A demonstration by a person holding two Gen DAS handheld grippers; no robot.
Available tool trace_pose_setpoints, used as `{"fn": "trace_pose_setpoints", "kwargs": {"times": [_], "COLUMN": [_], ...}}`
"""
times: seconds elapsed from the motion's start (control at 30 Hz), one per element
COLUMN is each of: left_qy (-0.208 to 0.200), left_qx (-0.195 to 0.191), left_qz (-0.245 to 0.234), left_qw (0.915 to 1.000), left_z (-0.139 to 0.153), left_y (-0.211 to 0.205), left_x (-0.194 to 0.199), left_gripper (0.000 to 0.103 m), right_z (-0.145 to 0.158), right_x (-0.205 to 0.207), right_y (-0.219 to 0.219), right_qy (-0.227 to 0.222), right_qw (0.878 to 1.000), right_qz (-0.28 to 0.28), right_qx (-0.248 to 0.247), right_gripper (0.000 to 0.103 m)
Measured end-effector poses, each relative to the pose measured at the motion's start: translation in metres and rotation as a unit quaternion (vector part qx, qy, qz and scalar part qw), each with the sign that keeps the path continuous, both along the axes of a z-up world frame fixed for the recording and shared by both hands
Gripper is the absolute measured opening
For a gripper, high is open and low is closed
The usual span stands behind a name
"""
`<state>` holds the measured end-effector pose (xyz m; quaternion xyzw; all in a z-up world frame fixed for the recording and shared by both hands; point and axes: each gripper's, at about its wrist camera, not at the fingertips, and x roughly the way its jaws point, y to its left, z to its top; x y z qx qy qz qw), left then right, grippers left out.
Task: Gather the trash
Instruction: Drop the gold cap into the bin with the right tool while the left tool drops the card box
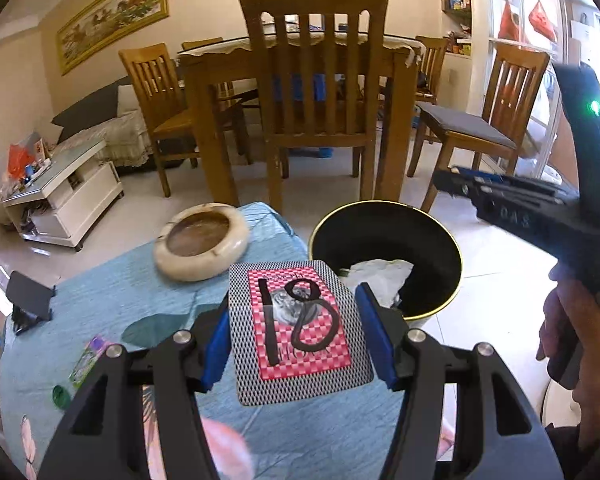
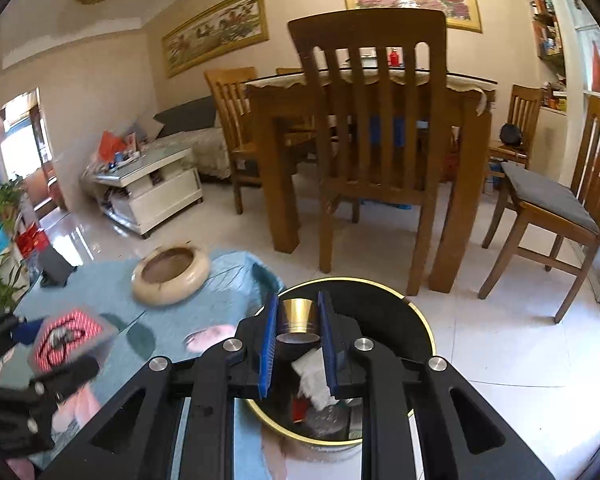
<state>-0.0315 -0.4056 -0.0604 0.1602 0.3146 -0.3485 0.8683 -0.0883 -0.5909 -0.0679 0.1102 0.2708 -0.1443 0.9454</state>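
My left gripper (image 1: 296,312) is shut on a flat card box (image 1: 300,324), red-checked with a grey mesh border and "18" written in black. It hangs over the blue-clothed table (image 1: 120,292), just beside the black gold-rimmed bin (image 1: 440,240). My right gripper (image 2: 298,304) is shut on a small gold cup-shaped piece (image 2: 298,314), held above the bin (image 2: 420,320). White crumpled paper (image 2: 314,376) and other scraps lie inside the bin. In the left wrist view the right gripper (image 1: 456,182) reaches in from the right, with a hand (image 1: 580,320) on its grip.
A beige stone ashtray (image 1: 201,242) sits on the table's far corner. A colourful wrapper (image 1: 88,360), a green cap (image 1: 61,396) and a black stand (image 1: 30,300) lie to the left. Behind the bin stand a wooden chair (image 1: 316,80) and a dining table.
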Motion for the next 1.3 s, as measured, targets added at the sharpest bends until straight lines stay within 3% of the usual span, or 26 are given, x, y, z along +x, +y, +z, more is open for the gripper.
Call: {"fn": "trace_pose_setpoints", "kwargs": {"times": [0.27,0.37,0.47,0.8,1.17,1.2,1.27,1.3], "left_qy": [0.007,0.009,0.011,0.012,-0.001,0.001,0.001,-0.004], "left_qx": [0.01,0.013,0.015,0.03,0.037,0.035,0.034,0.032], "left_qz": [-0.009,-0.011,-0.013,-0.027,-0.052,-0.057,-0.062,-0.064], "left_qw": [0.9999,0.9998,0.9997,0.9991,0.9979,0.9978,0.9975,0.9975], "left_z": [-0.015,-0.018,-0.021,-0.031,-0.03,-0.029,-0.029,-0.029], "left_y": [-0.026,-0.033,-0.04,-0.061,-0.131,-0.138,-0.149,-0.153], "left_x": [0.004,0.006,0.008,0.005,0.021,0.023,0.025,0.026], "left_gripper": [0.058,0.058,0.058,0.058,0.059,0.06,0.08,0.082], "right_z": [-0.028,-0.039,-0.035,-0.015,-0.005,-0.004,-0.002,-0.001], "right_x": [0.017,0.02,0.015,-0.02,-0.048,-0.05,-0.057,-0.06], "right_y": [-0.034,-0.047,-0.053,-0.066,-0.086,-0.088,-0.091,-0.093], "right_qy": [0.025,0.026,0.011,-0.041,-0.084,-0.088,-0.097,-0.103], "right_qw": [0.999,0.997,0.997,0.993,0.985,0.984,0.982,0.981], "right_qz": [-0.04,-0.058,-0.065,-0.094,-0.12,-0.124,-0.13,-0.133], "right_qx": [0.012,0.036,0.051,0.061,0.092,0.094,0.098,0.101], "right_gripper": [0.022,0.06,0.06,0.079,0.085,0.085,0.086,0.086]}}
